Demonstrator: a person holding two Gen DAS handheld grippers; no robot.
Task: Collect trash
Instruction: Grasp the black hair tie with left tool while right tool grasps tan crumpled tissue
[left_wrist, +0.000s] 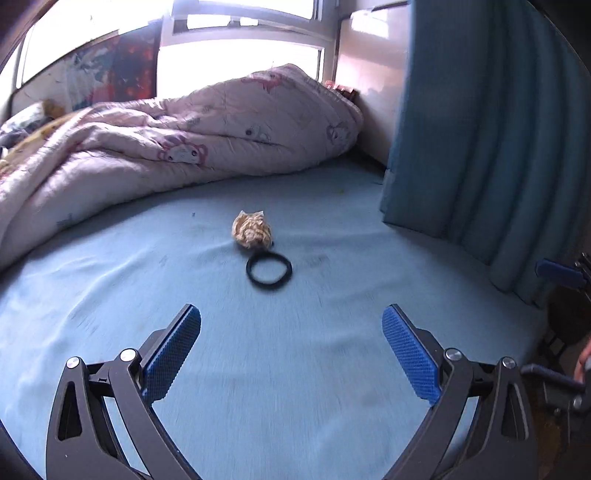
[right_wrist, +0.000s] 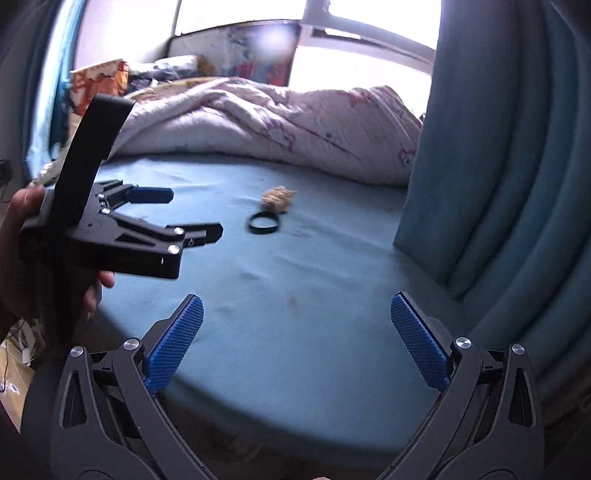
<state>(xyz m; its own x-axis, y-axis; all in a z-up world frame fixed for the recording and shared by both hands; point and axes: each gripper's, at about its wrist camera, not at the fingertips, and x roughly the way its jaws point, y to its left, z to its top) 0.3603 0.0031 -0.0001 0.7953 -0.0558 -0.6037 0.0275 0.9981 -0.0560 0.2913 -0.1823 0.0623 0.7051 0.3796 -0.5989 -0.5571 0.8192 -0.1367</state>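
Observation:
A crumpled tan paper ball (left_wrist: 252, 230) lies on the blue bed sheet (left_wrist: 332, 229), with a black hair tie (left_wrist: 269, 270) just in front of it. Both also show in the right wrist view, the paper ball (right_wrist: 277, 198) and the hair tie (right_wrist: 263, 223). My left gripper (left_wrist: 291, 321) is open and empty, above the sheet, short of the hair tie. It also shows from the side in the right wrist view (right_wrist: 195, 212). My right gripper (right_wrist: 297, 314) is open and empty, farther back near the bed's front edge.
A rumpled pink quilt (left_wrist: 184, 144) covers the far half of the bed. A teal curtain (left_wrist: 487, 140) hangs at the right, reaching the sheet. A window is behind the bed. Pillows and a printed bag (right_wrist: 99, 83) lie at the far left.

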